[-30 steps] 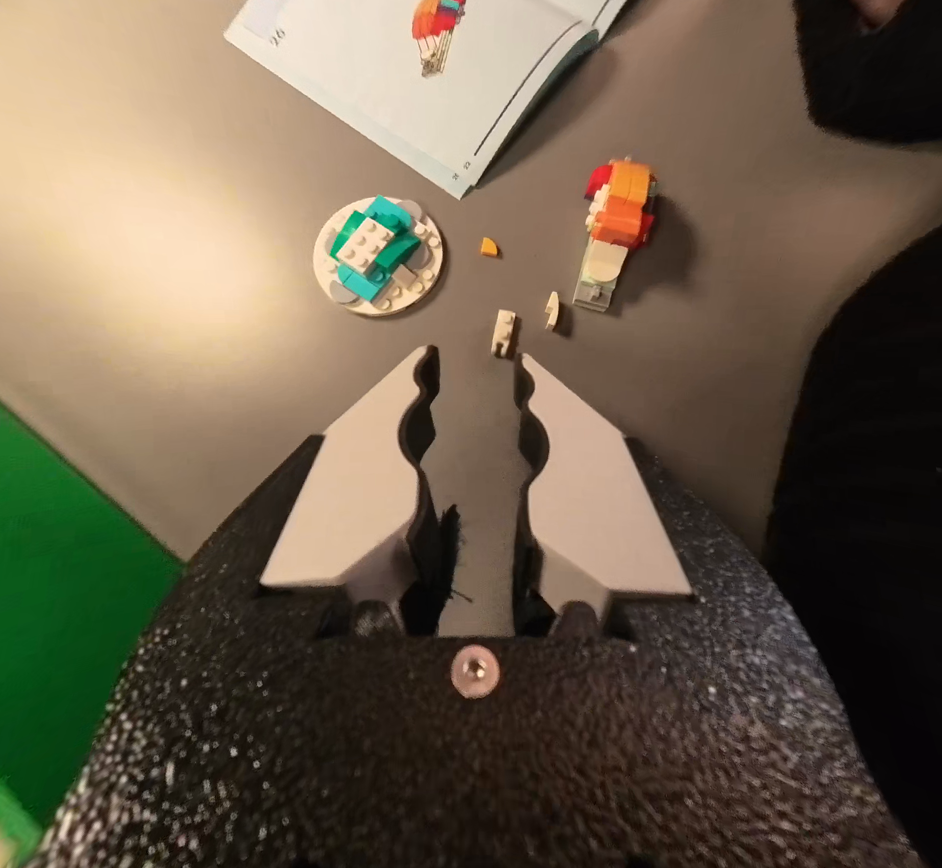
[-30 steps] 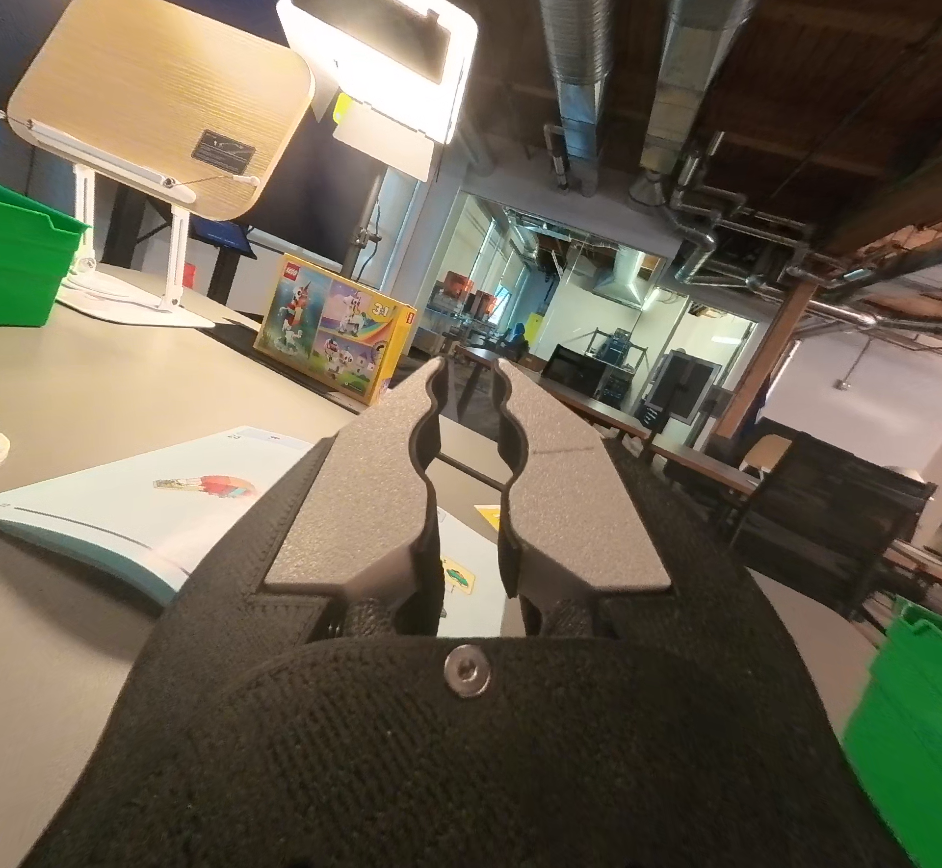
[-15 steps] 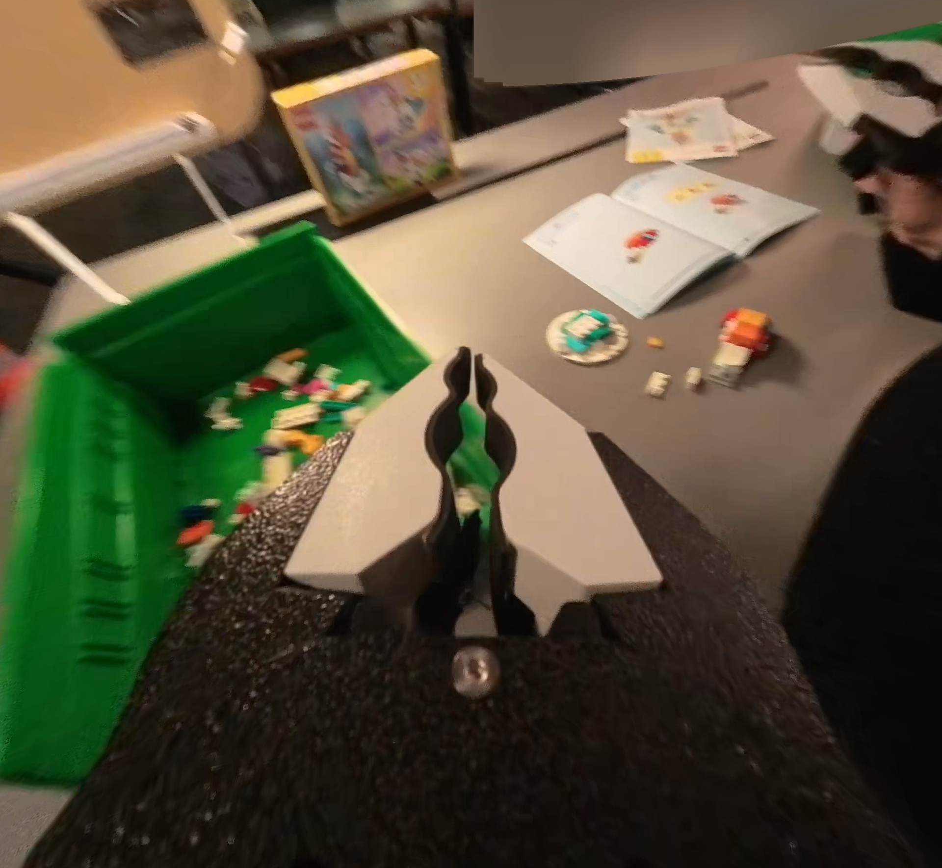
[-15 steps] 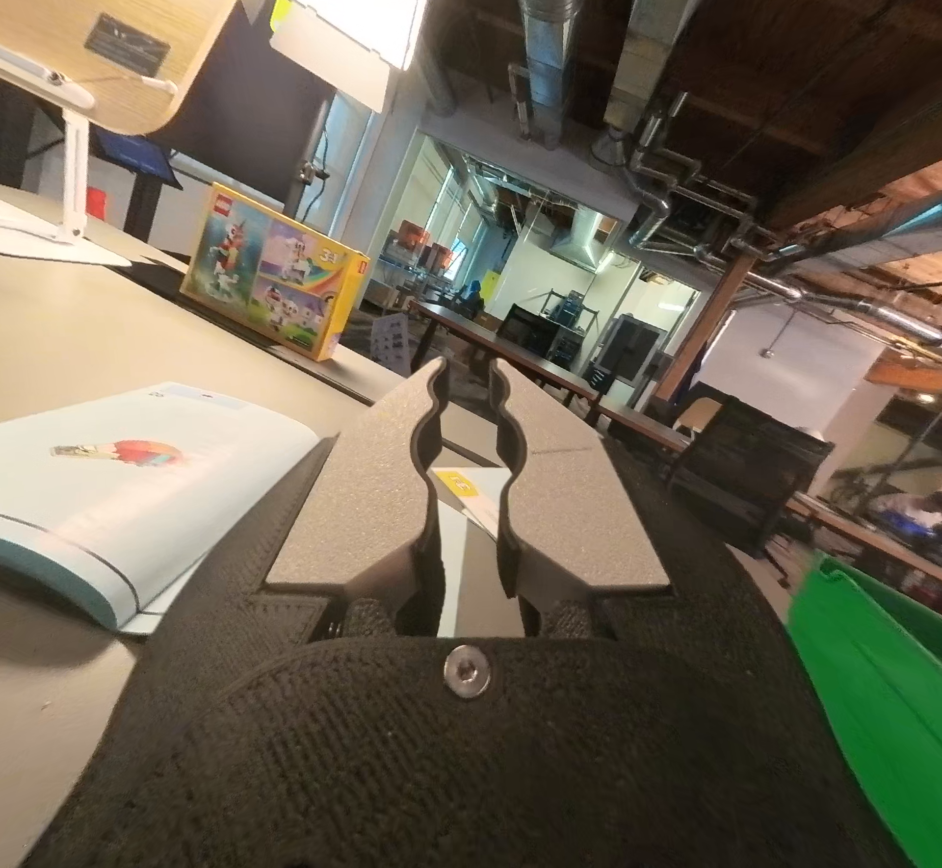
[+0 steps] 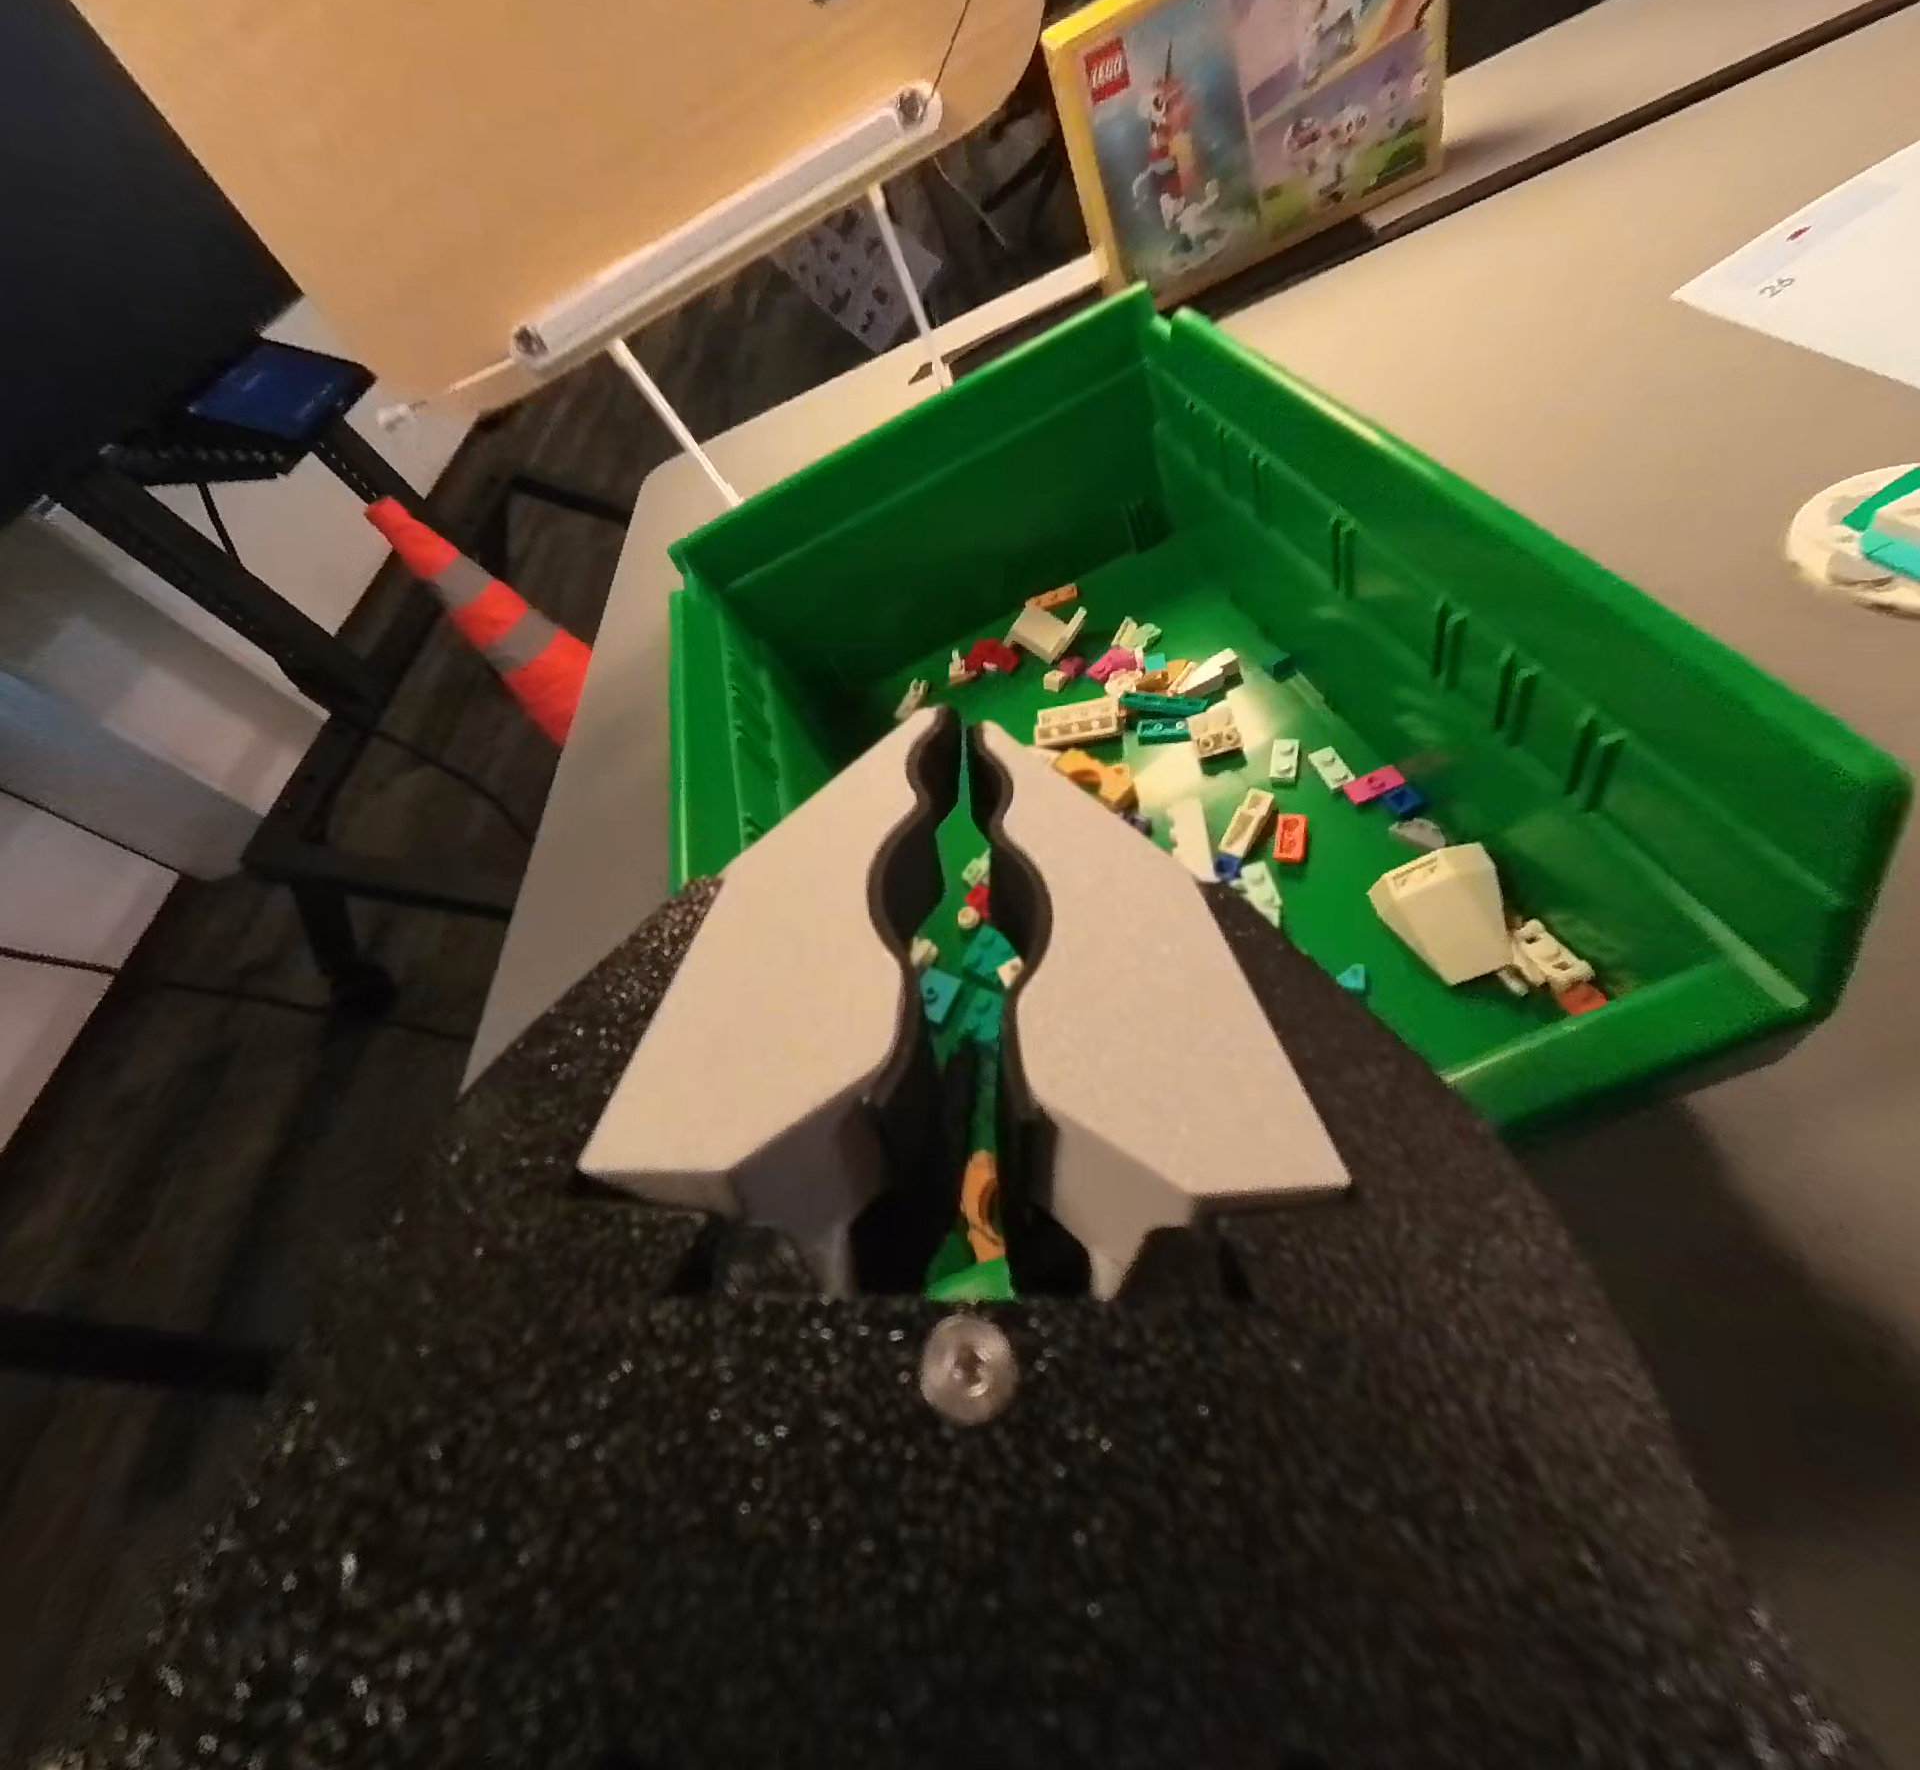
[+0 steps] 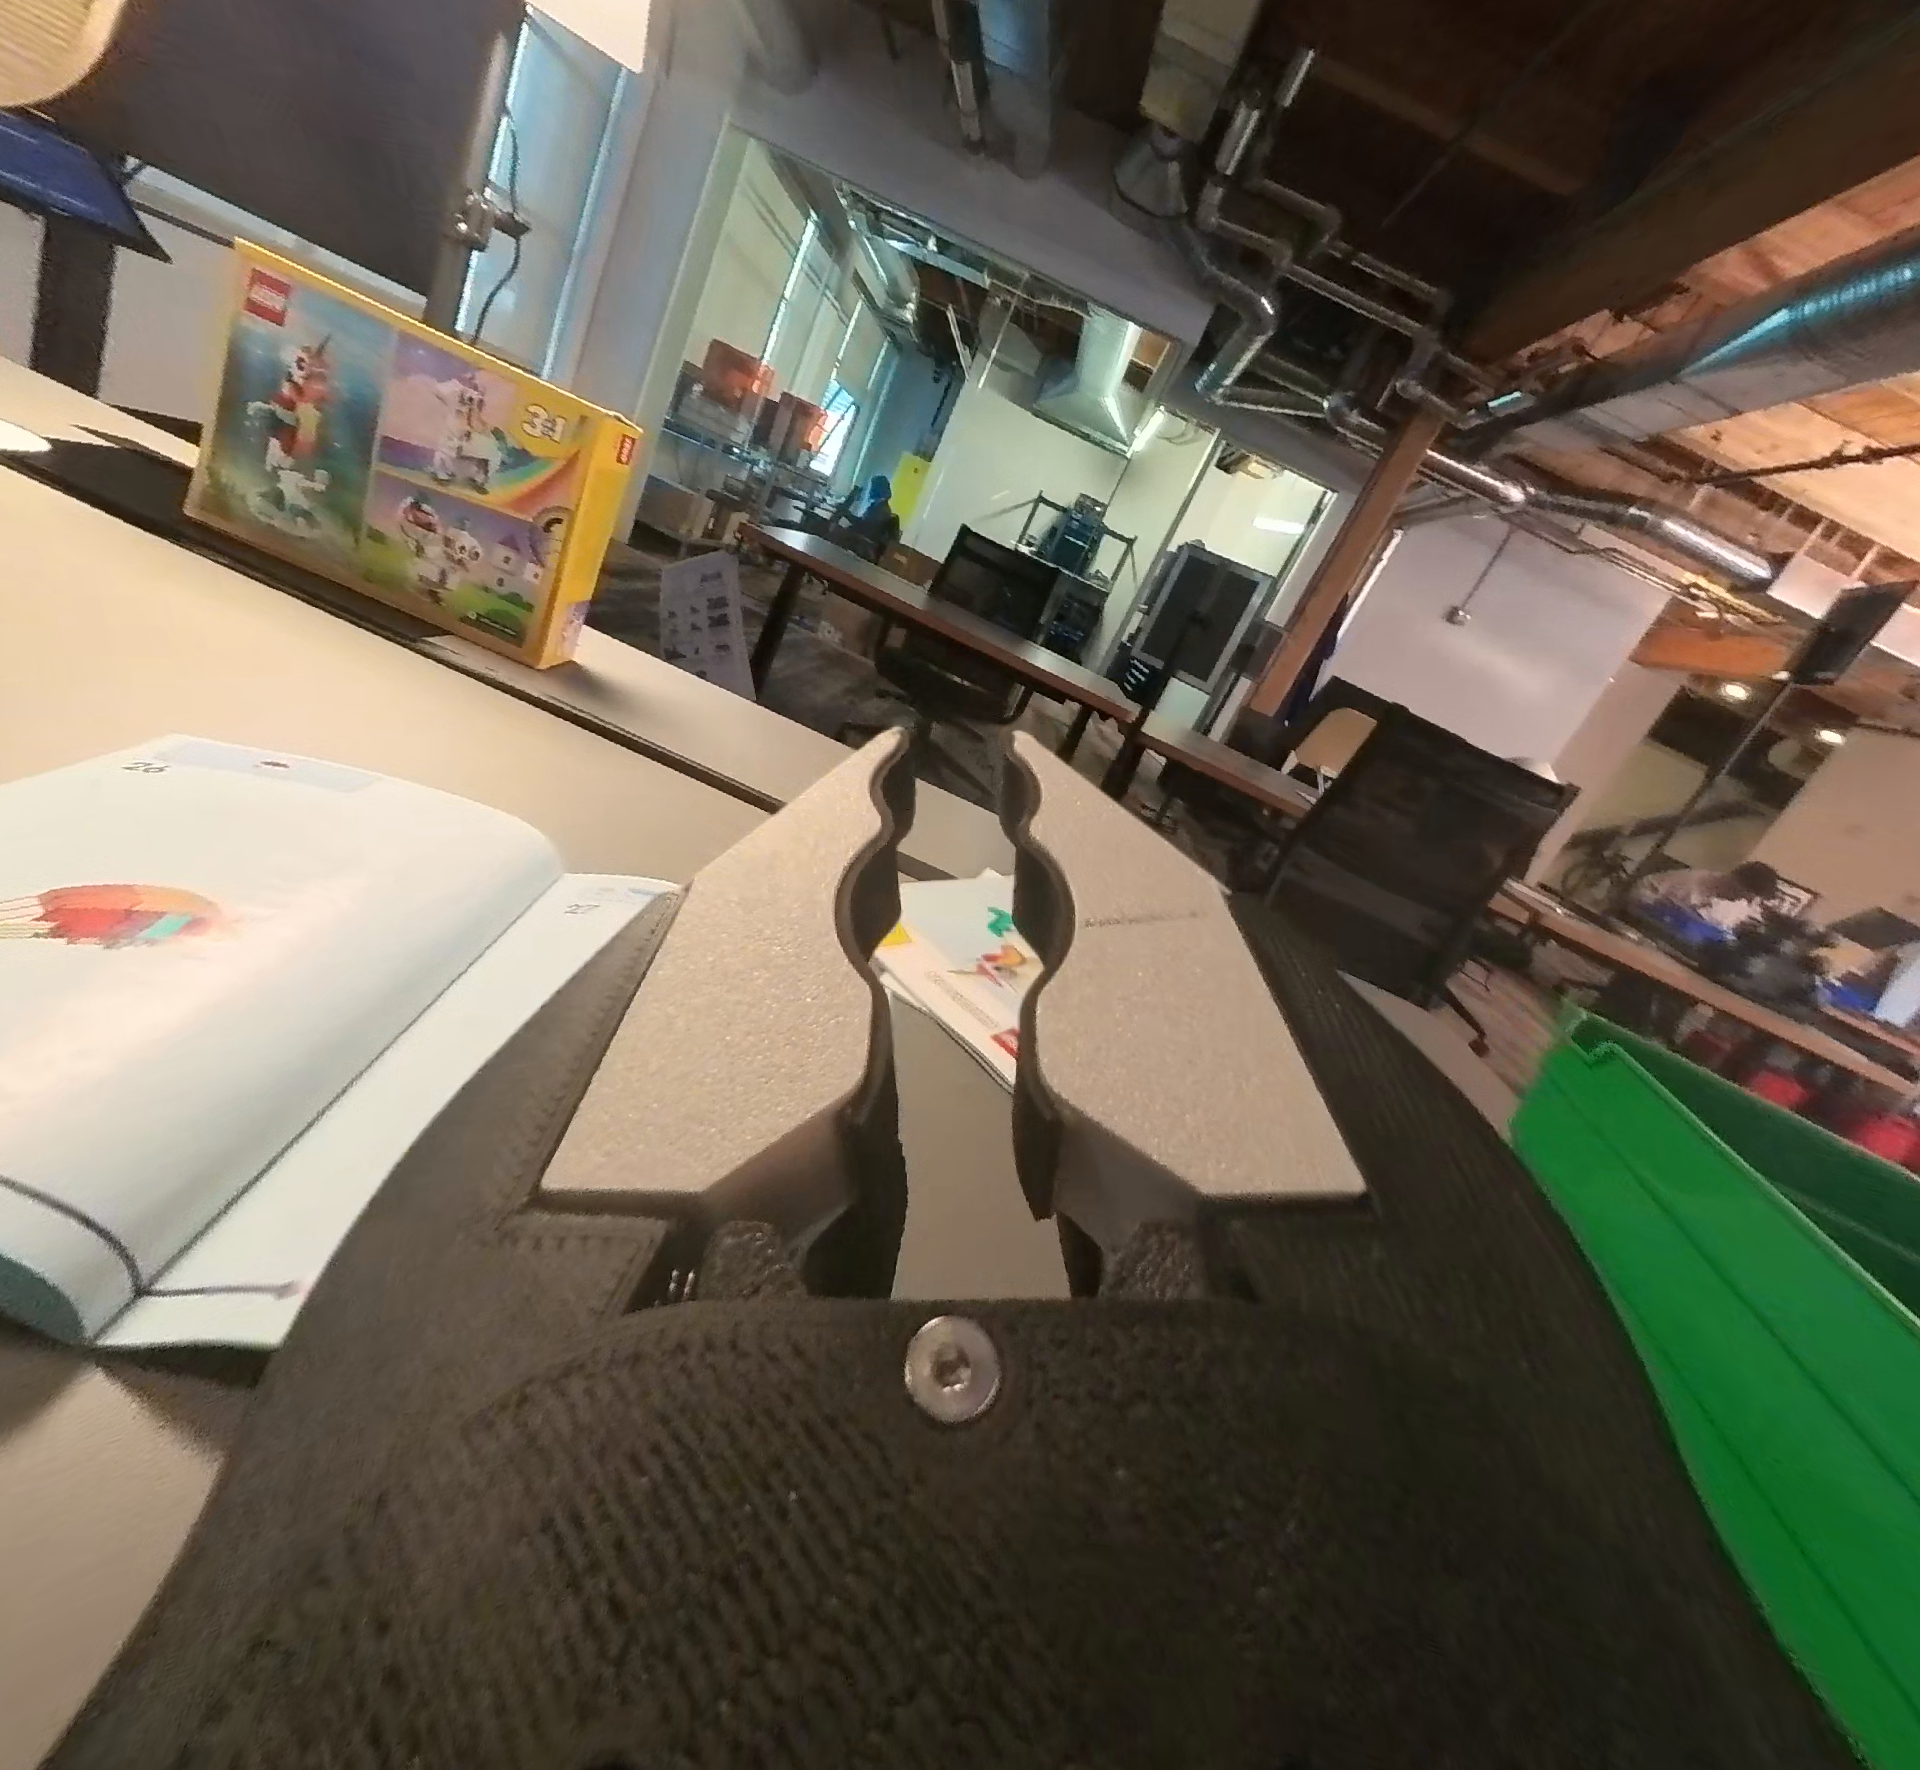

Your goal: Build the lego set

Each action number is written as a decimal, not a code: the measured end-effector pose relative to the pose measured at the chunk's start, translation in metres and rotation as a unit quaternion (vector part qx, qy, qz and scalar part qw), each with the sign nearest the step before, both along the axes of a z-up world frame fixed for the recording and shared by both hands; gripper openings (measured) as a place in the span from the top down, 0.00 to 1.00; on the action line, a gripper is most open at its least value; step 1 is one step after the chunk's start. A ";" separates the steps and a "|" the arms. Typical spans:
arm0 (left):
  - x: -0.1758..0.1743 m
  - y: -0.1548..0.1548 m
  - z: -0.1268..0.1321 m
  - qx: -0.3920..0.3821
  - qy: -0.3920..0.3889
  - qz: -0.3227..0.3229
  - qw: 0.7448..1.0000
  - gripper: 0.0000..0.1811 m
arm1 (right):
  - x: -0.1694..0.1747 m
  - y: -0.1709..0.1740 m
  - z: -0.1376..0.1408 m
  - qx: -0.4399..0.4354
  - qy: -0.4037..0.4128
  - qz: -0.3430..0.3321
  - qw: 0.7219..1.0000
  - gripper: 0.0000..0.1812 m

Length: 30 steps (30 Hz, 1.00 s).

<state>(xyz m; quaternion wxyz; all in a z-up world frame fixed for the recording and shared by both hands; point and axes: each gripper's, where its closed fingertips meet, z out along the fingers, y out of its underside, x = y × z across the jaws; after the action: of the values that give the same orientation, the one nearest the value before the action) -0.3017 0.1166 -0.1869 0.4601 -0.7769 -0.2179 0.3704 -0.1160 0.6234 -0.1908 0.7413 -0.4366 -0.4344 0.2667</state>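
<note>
My left gripper (image 5: 961, 733) is shut and empty. It hovers over the near left end of a green bin (image 5: 1507, 640) that holds several loose lego bricks (image 5: 1081, 721), among them a large cream slope piece (image 5: 1439, 910). A round white plate with teal bricks (image 5: 1860, 546) shows at the right edge. My right gripper (image 6: 958, 744) is open by a narrow gap and empty. It is low over the table and points past the open instruction booklet (image 6: 208, 941). The orange model is out of view.
The yellow lego box (image 5: 1247, 89) stands behind the bin and also shows in the right wrist view (image 6: 405, 463). A wooden board on a white stand (image 5: 520, 58) hangs over the bin's far end. An orange cone (image 5: 488, 608) stands on the floor. Leaflets (image 6: 956, 972) and another green bin (image 6: 1714, 1253) lie to the right. There is about 55 cm between the tips of the two grippers.
My left gripper has shut and swung left from the loose pieces beside the orange model to above the green bin. My right gripper has drifted right and lower, still slightly open.
</note>
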 end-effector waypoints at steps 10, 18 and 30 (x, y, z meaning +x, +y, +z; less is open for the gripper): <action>-0.001 -0.001 -0.032 0.034 -0.060 0.000 0.998 1.00 | -0.005 0.005 -0.006 -0.008 -0.018 -0.012 1.000 0.92; -0.003 -0.001 -0.032 0.044 -0.077 -0.009 0.996 1.00 | -0.006 0.007 -0.008 -0.008 -0.022 -0.019 1.000 0.92; 0.001 0.006 -0.039 0.062 -0.088 -0.015 0.994 1.00 | -0.006 0.008 -0.007 -0.013 -0.017 -0.015 1.000 0.92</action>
<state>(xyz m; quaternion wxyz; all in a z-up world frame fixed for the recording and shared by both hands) -0.3005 0.1225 -0.2254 0.4920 -0.7795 -0.2690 0.2791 -0.1216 0.6312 -0.1980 0.7322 -0.4572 -0.4366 0.2535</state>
